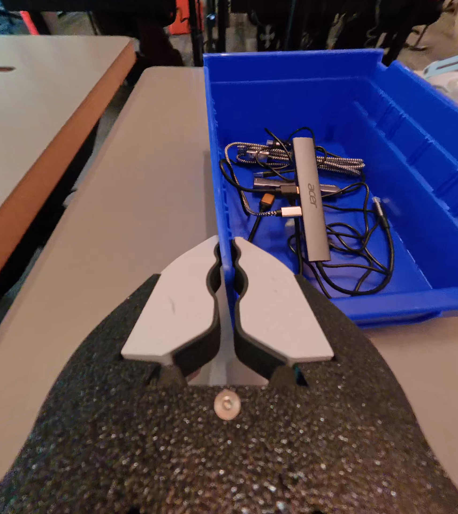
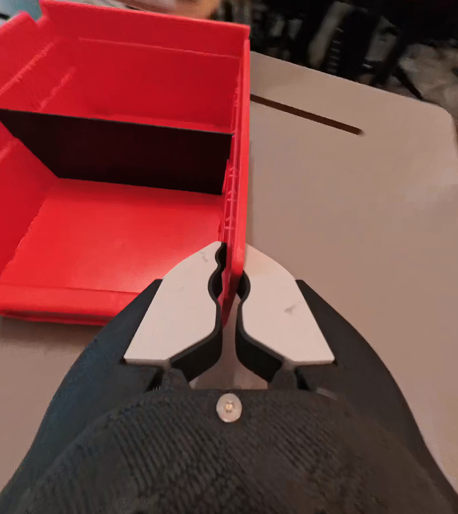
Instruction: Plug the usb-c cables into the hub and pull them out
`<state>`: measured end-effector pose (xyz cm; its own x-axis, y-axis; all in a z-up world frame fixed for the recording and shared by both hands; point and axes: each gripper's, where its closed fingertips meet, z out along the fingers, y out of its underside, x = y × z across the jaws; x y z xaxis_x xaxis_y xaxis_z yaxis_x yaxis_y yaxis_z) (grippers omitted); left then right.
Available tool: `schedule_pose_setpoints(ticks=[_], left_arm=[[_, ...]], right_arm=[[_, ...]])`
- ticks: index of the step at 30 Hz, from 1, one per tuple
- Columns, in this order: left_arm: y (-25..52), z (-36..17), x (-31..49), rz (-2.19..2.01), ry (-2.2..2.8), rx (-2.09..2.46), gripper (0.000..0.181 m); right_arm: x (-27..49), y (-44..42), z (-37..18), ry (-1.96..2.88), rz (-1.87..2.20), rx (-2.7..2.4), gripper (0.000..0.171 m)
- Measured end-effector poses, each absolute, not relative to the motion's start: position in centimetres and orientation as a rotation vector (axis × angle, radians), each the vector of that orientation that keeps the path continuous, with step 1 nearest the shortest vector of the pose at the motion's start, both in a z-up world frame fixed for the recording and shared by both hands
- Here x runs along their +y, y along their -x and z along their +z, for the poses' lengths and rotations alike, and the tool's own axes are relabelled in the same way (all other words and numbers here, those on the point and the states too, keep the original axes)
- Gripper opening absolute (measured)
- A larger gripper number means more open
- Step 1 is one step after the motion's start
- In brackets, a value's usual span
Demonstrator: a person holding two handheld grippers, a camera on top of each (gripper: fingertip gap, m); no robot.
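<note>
A grey bar-shaped hub (image 1: pixel 311 200) lies in a blue bin (image 1: pixel 291 55) on a tangle of black cables (image 1: pixel 361 250) and braided cables (image 1: pixel 264 155). A silver plug (image 1: pixel 291 212) and a black plug (image 1: pixel 287 190) sit against the hub's left side and look plugged in. An orange plug (image 1: pixel 267 199) and a silver plug (image 1: pixel 378 205) lie loose. My left gripper (image 1: pixel 226 244) is shut on the blue bin's left wall near its front corner. My right gripper (image 2: pixel 233 250) is shut on the right wall of a red bin (image 2: pixel 139 27).
The red bin has a black divider (image 2: pixel 116 155) across its middle. Both bins stand on a beige table (image 1: pixel 139 222). A second table (image 1: pixel 27 111) stands to the left across a gap. A dark slot (image 2: pixel 305 114) cuts the tabletop right of the red bin. My right fingertips sit around 75 cm from my left ones.
</note>
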<state>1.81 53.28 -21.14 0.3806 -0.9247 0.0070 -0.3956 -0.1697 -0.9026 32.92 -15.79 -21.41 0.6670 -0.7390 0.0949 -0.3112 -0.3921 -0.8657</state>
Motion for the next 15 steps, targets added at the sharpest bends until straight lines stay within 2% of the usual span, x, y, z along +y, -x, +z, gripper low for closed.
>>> schedule_pose_setpoints(ticks=[3, 7, 15], left_arm=[[-6.9, -21.2, 53.4, -0.783, 1.717, 1.207, 0.004], [-11.4, -21.4, 53.7, -0.854, 1.732, 1.212, 0.003], [-13.4, -21.6, 54.1, -0.745, 1.72, 1.26, 0.004]], right_arm=[[-20.1, -36.3, -21.8, 1.879, -0.664, 1.009, 0.004], [-22.2, -39.3, -21.8, 1.777, -0.72, 1.147, 0.004], [-21.9, -41.6, -21.7, 1.682, -0.772, 1.248, 0.004]])
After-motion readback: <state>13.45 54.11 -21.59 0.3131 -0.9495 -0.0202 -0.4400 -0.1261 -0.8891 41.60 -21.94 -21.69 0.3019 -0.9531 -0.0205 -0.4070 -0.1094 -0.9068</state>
